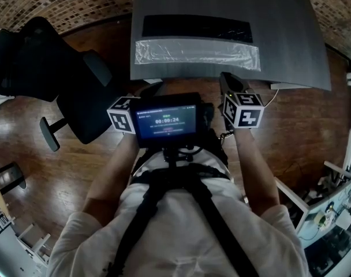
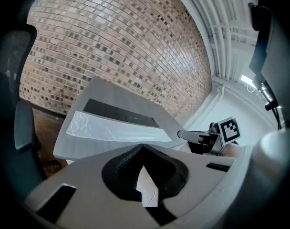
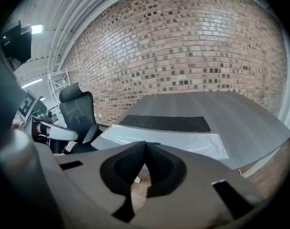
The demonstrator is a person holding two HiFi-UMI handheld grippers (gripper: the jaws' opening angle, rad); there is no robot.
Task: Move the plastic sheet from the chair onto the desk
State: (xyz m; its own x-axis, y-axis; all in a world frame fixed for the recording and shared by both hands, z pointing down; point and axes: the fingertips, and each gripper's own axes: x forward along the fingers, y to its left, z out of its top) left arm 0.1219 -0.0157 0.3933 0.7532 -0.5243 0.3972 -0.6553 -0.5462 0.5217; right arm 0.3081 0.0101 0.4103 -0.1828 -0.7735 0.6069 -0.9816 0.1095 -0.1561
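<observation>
The clear plastic sheet lies flat along the near edge of the grey desk, just in front of a black mat. The black office chair stands to the desk's left with nothing on its seat. My left gripper and right gripper hover side by side short of the desk's front edge, apart from the sheet. In the left gripper view its jaws meet with nothing between them, the sheet beyond. The right gripper is likewise shut and empty before the sheet.
A brick wall runs behind the desk. Wooden floor surrounds the chair. A small screen sits on a chest mount between my arms. White furniture and clutter stand at the lower right.
</observation>
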